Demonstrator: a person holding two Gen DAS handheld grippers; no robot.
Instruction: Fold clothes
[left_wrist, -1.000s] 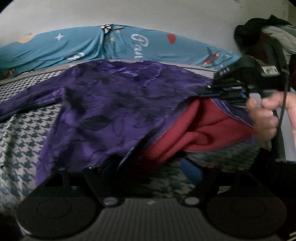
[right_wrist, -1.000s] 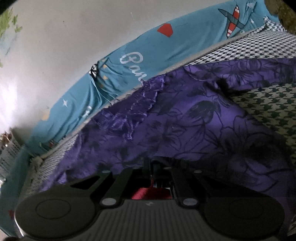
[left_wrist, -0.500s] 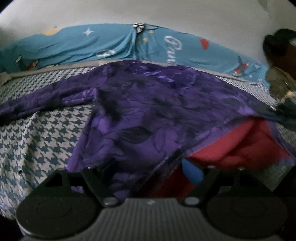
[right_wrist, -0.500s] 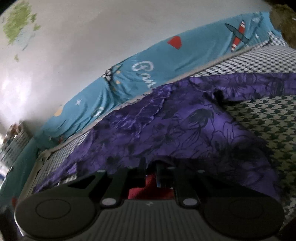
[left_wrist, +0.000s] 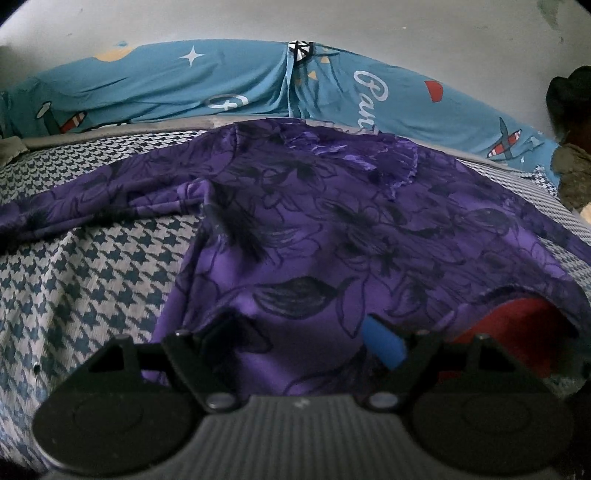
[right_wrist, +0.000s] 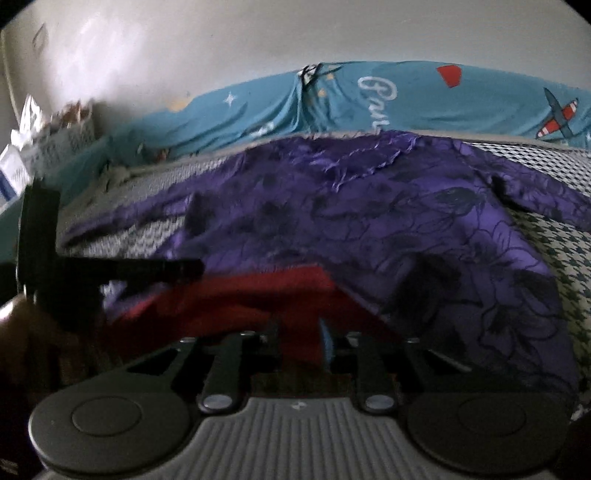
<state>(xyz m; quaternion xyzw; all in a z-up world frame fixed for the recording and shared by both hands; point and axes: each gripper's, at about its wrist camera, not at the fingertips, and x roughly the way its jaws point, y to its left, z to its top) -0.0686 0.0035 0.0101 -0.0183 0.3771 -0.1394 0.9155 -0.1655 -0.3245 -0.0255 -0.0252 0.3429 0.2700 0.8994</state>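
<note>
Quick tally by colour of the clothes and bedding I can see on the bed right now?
Purple floral garment: 1
Red garment: 1
Houndstooth bed cover: 1
Blue printed sheet: 1
Total: 4

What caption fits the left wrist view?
Open left gripper over purple floral garment spread on houndstooth bed cover, red cloth beneath.

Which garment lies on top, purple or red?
The purple floral garment lies on top, spread across the bed; the red garment only peeks out beneath its near hem.
</note>
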